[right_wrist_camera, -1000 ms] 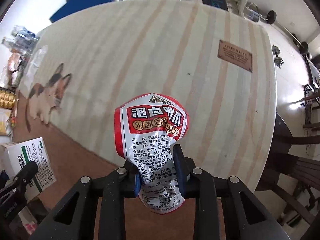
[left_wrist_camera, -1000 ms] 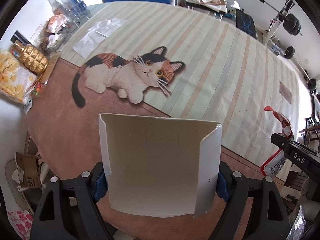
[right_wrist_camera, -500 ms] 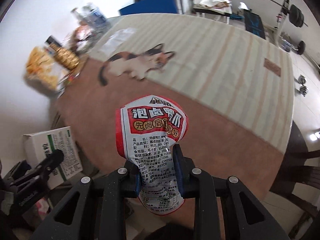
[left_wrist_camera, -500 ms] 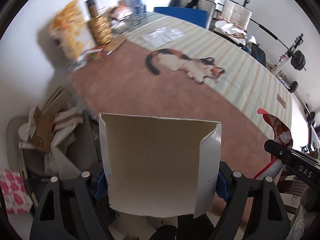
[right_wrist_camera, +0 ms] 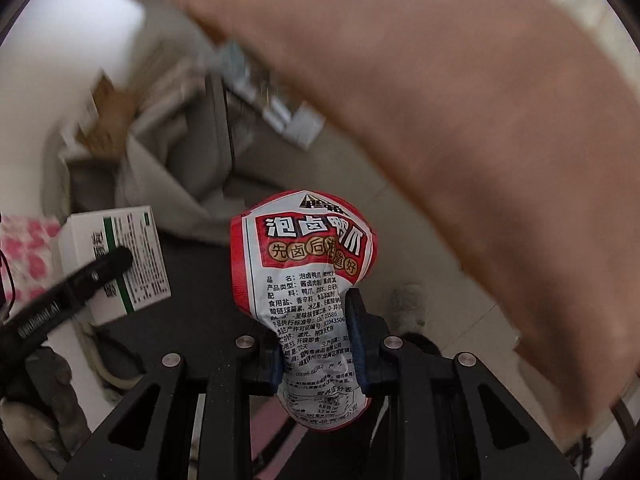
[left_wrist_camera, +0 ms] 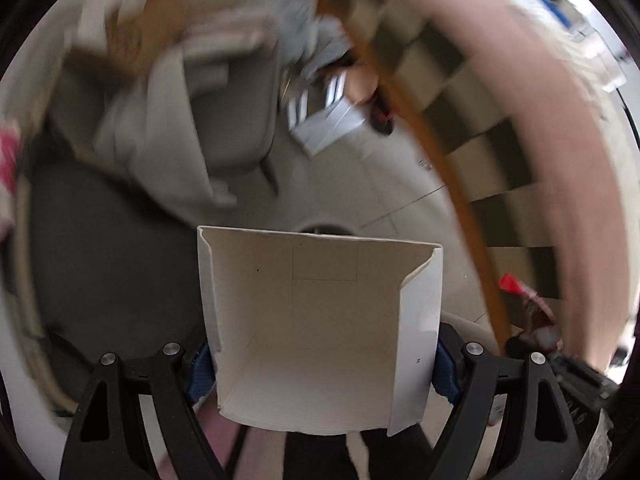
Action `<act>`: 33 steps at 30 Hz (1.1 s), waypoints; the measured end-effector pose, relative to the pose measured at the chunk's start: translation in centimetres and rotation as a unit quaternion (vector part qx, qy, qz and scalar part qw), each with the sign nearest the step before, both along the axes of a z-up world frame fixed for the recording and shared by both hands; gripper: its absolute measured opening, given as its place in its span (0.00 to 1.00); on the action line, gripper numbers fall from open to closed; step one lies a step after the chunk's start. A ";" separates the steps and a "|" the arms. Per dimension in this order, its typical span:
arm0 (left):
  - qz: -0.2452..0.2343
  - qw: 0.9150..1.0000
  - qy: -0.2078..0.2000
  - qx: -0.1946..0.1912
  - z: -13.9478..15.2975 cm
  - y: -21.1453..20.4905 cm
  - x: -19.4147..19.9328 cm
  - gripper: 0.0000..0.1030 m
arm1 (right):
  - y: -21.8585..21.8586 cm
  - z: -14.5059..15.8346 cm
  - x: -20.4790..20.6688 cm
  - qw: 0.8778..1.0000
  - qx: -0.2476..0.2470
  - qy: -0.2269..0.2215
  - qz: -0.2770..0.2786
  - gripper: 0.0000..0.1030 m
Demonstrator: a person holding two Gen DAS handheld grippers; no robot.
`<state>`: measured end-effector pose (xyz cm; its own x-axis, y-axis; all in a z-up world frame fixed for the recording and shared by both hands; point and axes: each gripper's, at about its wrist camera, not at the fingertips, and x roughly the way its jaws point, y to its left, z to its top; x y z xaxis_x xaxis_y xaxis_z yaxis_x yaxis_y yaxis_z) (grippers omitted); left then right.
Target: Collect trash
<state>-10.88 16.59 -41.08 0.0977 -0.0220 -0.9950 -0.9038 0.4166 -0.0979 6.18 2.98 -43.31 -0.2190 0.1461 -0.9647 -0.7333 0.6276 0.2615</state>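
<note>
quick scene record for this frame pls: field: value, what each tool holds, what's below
left tool: shut on the open white carton, pads pressing its two side walls
right tool: shut on the red and white snack packet, pinched at its lower half
carton exterior: green and white print, seen from the right wrist view
table edge: blurred, upper right in both views
below: floor and a grey chair, blurred
bin: not identifiable

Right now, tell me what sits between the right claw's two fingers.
The red snack packet, pinched at its crumpled lower part between the right claw pads, shown in the right wrist view.
</note>
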 end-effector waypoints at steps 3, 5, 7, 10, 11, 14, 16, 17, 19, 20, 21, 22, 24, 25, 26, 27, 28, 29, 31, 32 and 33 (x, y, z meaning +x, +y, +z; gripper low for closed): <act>0.032 0.999 -0.001 -0.034 -7.6 0.7 -1.6 0.80 | 1.3 -7.6 -1.1 0.999 -0.024 0.014 0.017 0.27; 0.047 0.997 -0.001 -0.058 -12.6 1.1 -2.2 0.80 | 2.0 -12.6 -1.6 0.999 -0.035 0.019 0.026 0.27; 0.059 0.995 -0.009 -0.085 -17.6 1.4 -2.6 0.81 | 2.8 -17.4 -1.5 0.998 -0.043 0.027 0.030 0.27; 0.067 0.991 -0.018 -0.110 -24.1 1.6 -2.8 0.84 | 3.5 -24.2 -1.0 0.997 -0.050 0.048 0.026 0.28; 0.072 0.991 -0.016 -0.115 -25.9 1.8 -2.9 0.85 | 3.9 -26.3 -0.8 0.997 -0.052 0.051 0.027 0.28; 0.088 0.987 -0.021 -0.131 -30.2 2.1 -3.5 0.98 | 4.5 -31.5 -0.7 0.996 -0.054 0.067 0.028 0.32; 0.103 0.986 -0.020 -0.131 -32.1 2.1 -4.4 0.99 | 4.5 -34.4 -0.6 0.995 -0.056 0.085 0.024 0.45; 0.106 0.986 -0.020 -0.129 -32.5 2.0 -4.6 0.99 | 4.7 -35.5 -0.7 0.994 -0.059 0.091 0.028 0.48; 0.115 0.987 -0.018 -0.116 -32.8 2.2 -5.1 0.99 | 4.7 -36.8 -1.0 0.994 -0.054 0.083 0.037 0.68; 0.118 0.987 -0.011 -0.106 -32.7 1.9 -5.4 0.99 | 4.8 -37.0 -1.2 0.994 -0.050 0.081 0.044 0.74; 0.119 0.988 -0.002 -0.097 -32.5 1.8 -5.8 0.99 | 4.6 -37.0 -1.5 0.995 -0.051 0.068 0.053 0.83; 0.120 0.989 0.002 -0.091 -32.4 1.7 -6.0 0.99 | 4.6 -36.7 -1.8 0.995 -0.049 0.053 0.062 0.89; 0.119 0.990 0.016 -0.075 -31.6 1.3 -6.7 0.99 | 4.7 -35.9 -2.2 0.995 -0.052 0.026 0.080 0.94; 0.119 0.990 0.020 -0.070 -31.4 1.2 -6.7 0.99 | 4.8 -35.5 -2.5 0.994 -0.056 0.010 0.089 0.95; 0.117 0.991 0.028 -0.061 -31.1 1.1 -6.9 0.99 | 4.8 -34.9 -2.7 0.994 -0.058 -0.004 0.097 0.95; 0.114 0.991 0.038 -0.051 -30.2 0.8 -7.0 0.99 | 4.9 -34.2 -3.2 0.992 -0.062 -0.024 0.108 0.95; 0.114 0.992 0.042 -0.043 -29.7 0.7 -7.2 0.99 | 4.8 -33.6 -3.4 0.990 -0.064 -0.041 0.116 0.95; 0.111 0.992 0.047 -0.036 -29.1 0.4 -7.3 0.99 | 4.9 -32.8 -3.6 0.989 -0.065 -0.056 0.124 0.95; 0.108 0.992 0.052 -0.025 -28.0 0.1 -7.4 0.99 | 5.0 -31.3 -4.0 0.984 -0.072 -0.088 0.134 0.95; 0.107 0.993 0.054 -0.019 -27.2 -0.2 -7.4 0.99 | 4.7 -30.2 -4.1 0.983 -0.070 -0.099 0.135 0.95; 0.105 0.993 0.055 -0.015 -26.3 -0.4 -7.4 0.99 | 4.9 -29.3 -4.1 0.983 -0.070 -0.105 0.134 0.95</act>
